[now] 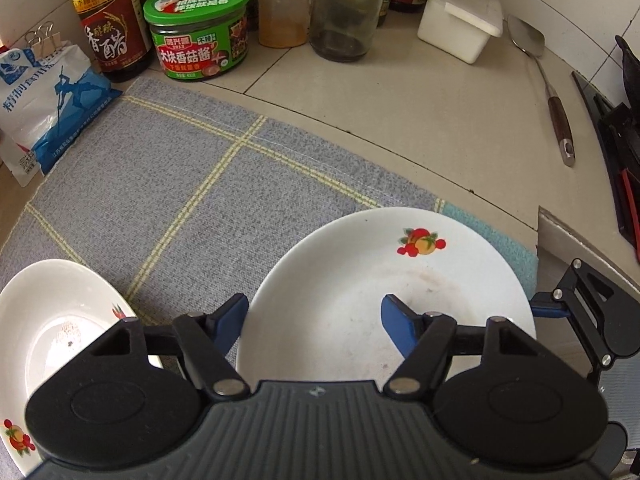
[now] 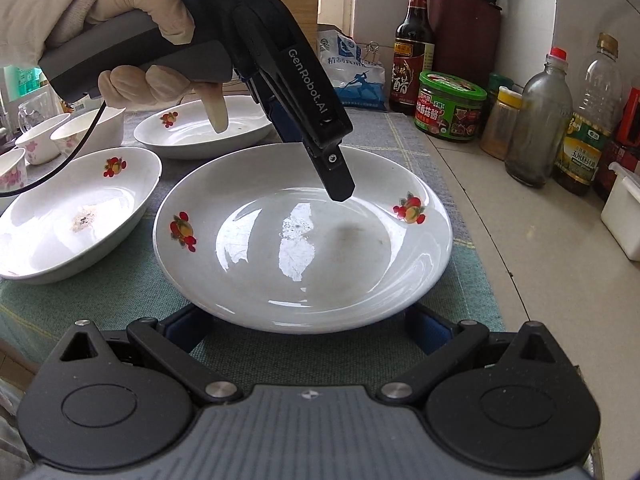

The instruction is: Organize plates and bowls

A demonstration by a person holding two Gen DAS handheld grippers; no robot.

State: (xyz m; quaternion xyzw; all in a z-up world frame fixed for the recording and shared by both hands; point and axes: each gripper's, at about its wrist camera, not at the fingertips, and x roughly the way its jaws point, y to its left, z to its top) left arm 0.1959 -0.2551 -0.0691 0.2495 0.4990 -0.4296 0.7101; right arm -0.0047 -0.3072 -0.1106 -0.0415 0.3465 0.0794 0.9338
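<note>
A round white plate (image 1: 360, 280) with fruit prints lies on the grey checked mat (image 1: 160, 200). My left gripper (image 1: 314, 316) points down at the plate's left rim, one blue pad outside it and one over the plate's inside. The gap is wide and neither pad presses. In the right wrist view one of its fingers (image 2: 338, 184) hangs over the plate (image 2: 304, 240), held by a gloved hand (image 2: 120, 20). My right gripper (image 2: 304, 328) stands open at the plate's near rim, with its fingers low on either side. A white oval dish (image 2: 80, 208) sits to the left.
Another white plate (image 2: 200, 128) and small flowered bowls (image 2: 40, 140) lie behind the oval dish. Sauce bottles (image 1: 108, 20), a green-lidded jar (image 1: 198, 28), a salt bag (image 1: 48, 104) and a white box (image 1: 460, 20) line the wall. A spatula (image 1: 556, 108) lies on the counter beside the stove (image 1: 624, 140).
</note>
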